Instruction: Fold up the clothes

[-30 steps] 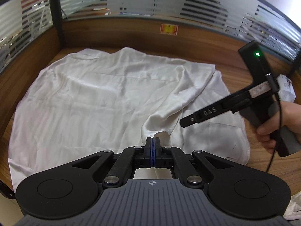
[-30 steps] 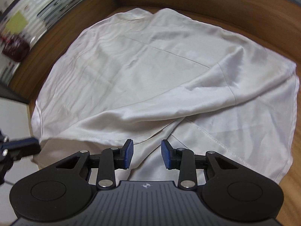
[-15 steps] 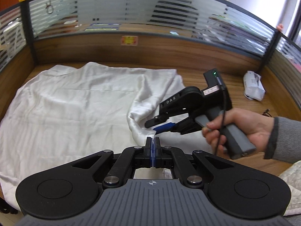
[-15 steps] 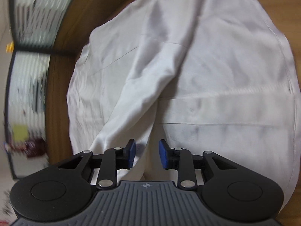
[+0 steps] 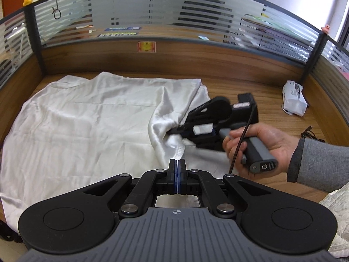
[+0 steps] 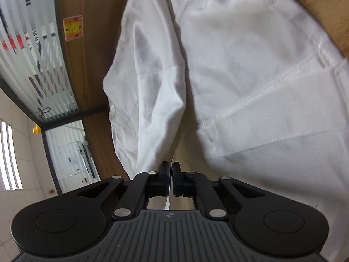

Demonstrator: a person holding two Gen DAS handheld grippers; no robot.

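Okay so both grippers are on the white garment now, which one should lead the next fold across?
Probably the right gripper: it pinches the raised sleeve fold of the white garment farther in, nearer the spread cloth. The left gripper only clamps the near edge.

Your rig: matte black, blue-tipped

Your left gripper (image 5: 177,163) has blue pads, silver pivot screws and a ribbed grey body. Your right gripper (image 6: 170,168) matches; its grey handle trails a black cable, gripped by your bare right hand (image 5: 261,144) below a grey knit sleeve (image 5: 320,163).
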